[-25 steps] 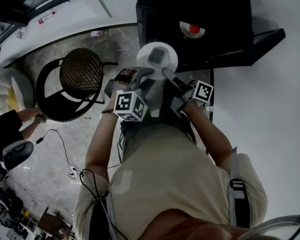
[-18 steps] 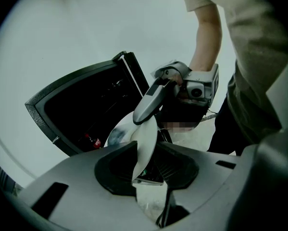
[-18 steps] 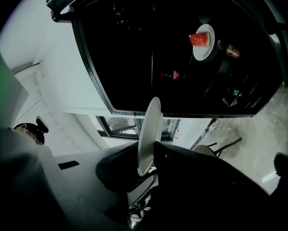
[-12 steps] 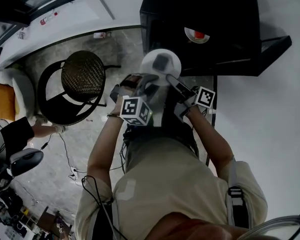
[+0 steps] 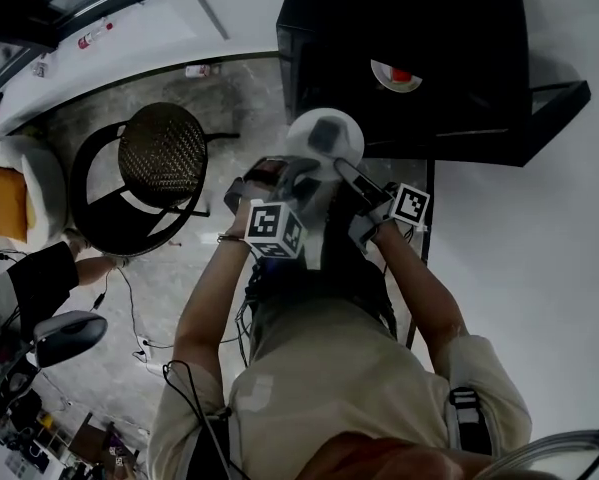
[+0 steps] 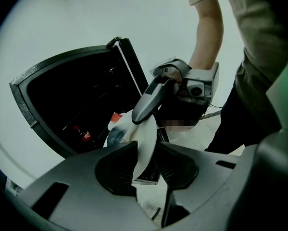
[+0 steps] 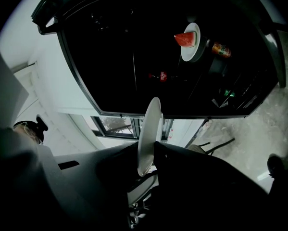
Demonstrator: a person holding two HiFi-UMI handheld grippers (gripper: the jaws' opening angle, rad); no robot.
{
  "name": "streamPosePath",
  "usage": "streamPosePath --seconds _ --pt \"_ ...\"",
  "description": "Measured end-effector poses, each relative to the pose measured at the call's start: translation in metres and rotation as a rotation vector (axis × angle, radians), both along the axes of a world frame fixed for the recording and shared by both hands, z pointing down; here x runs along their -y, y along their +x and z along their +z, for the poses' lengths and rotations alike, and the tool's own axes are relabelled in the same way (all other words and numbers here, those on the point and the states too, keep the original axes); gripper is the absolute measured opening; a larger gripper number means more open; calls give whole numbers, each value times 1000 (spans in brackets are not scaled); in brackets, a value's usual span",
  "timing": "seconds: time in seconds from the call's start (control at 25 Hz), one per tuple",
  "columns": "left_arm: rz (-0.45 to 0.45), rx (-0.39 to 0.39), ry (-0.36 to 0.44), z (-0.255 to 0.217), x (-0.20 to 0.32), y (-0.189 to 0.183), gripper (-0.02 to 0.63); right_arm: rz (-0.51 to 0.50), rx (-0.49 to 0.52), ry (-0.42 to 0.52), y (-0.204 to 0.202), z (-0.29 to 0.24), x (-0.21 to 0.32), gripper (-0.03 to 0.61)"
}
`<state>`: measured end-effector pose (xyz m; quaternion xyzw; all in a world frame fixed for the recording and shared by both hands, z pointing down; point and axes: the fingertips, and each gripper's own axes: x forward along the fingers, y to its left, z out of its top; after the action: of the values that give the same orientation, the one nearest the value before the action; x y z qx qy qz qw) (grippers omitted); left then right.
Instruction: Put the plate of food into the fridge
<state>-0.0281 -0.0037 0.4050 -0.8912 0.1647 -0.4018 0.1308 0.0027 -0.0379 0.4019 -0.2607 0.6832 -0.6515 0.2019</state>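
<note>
- In front of the open fridge (image 5: 459, 28), the plate (image 5: 349, 138) hung above the floor, carried by its rim between both tools.
- The left gripper (image 5: 291, 173) had its jaws nearly together, pinched on the near-left edge of the plate; its own view showed only the white rim (image 6: 146, 143) between them.
- The right gripper (image 5: 351, 176) gripped the opposite near edge the same way, its jaws a narrow gap apart and pressed on the plate (image 7: 149, 134), which its view caught edge-on.
- The food (image 5: 324, 131) sat as a dark lump in the middle of the plate. The dim light made it hard to tell what it was.
- Compared with a second earlier, the plate and both grippers had sunk a little in the head view. They moved as one, the hold was unchanged and the plate stayed roughly flat.
- The plate was still outside the fridge, just short of the opening.
- That drop probably meant the person was lining the plate up with a shelf, so the carrying was nearly done and the placing had not begun.
- Inside, a second plate (image 7: 192, 41) with a watermelon slice (image 7: 185, 39) already held one shelf, and a bottle (image 6: 81, 134) lay lower down.
- The carried plate would likely need a free spot clear of both.
</note>
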Motion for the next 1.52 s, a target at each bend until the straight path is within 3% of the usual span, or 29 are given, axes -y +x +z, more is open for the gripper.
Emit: streamPosePath --seconds 0.44,1.52 --pt "-44 29 -22 34 13 5 90 -12 -51 -13 7 34 13 87" --pt "-78 66 -3 110 42 25 90 -22 -64 -3 25 104 44 86"
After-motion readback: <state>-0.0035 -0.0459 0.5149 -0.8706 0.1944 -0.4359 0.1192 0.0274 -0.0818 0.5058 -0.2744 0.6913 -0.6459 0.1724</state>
